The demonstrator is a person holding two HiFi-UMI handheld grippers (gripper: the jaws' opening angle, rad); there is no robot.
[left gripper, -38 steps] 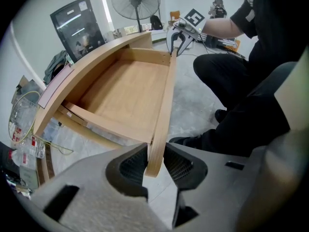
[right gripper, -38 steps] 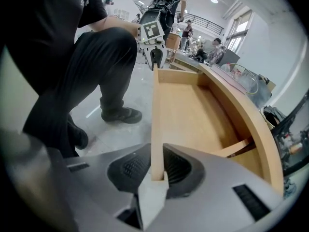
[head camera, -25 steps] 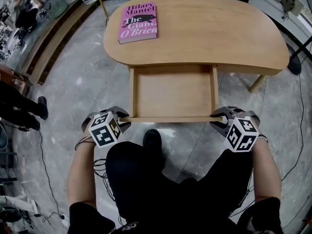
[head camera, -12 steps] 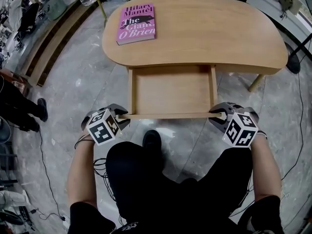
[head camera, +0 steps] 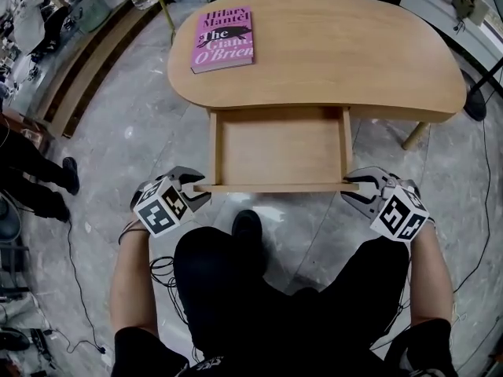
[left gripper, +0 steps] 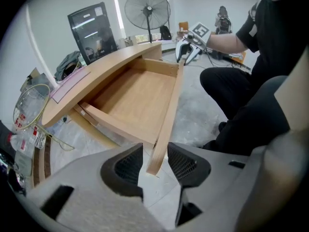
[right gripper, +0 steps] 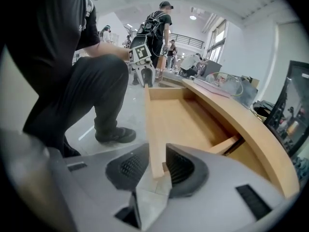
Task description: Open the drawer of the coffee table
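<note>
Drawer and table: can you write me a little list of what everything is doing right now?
drawer: pulled out of the coffee table, nothing inside it
front board: each end sits between a gripper's jaws
left gripper: jaws opening, board end between them, pads not pressing on it
right gripper: jaws opening, other board end between them
book: pink, lying flat on the tabletop, towards its left end in the head view
</note>
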